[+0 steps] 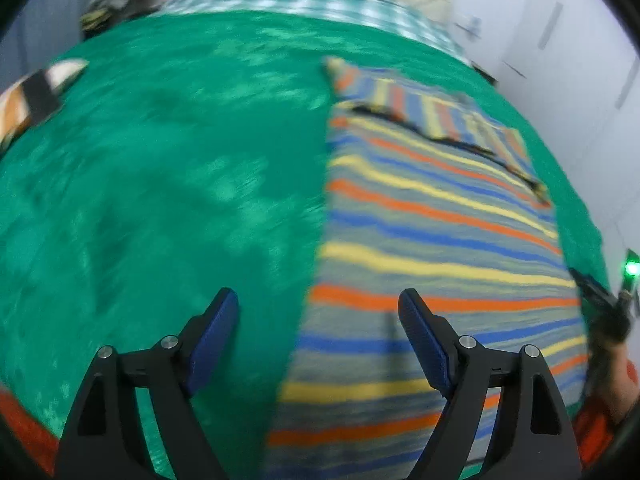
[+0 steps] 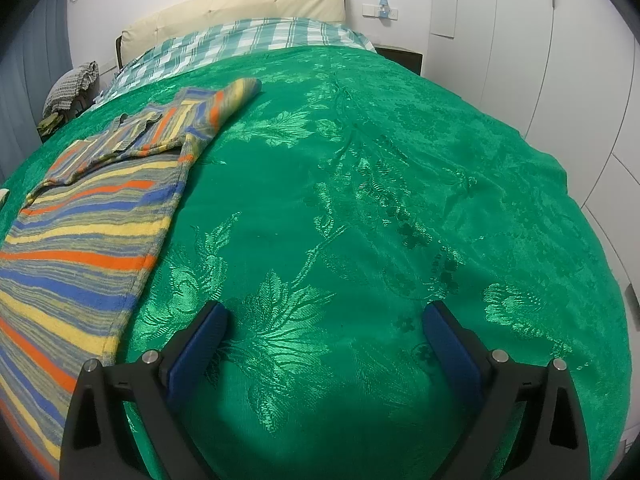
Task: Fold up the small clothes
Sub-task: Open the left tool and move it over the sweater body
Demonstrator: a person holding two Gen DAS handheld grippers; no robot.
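Green bedspread (image 2: 360, 200) carries one striped garment (image 2: 80, 232); both left gripper (image 1: 319, 312) and right gripper (image 2: 324, 322) gape empty.

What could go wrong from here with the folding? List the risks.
1. The left gripper is open and empty, straddling the long edge of the striped orange, blue and yellow knitted garment; closing there may pinch the shiny green floral bedspread too.
2. The sleeve folded across the top lies loose and could slide out if the body is lifted.
3. The right gripper hangs open over bare bedspread, so one side would go unsupported.
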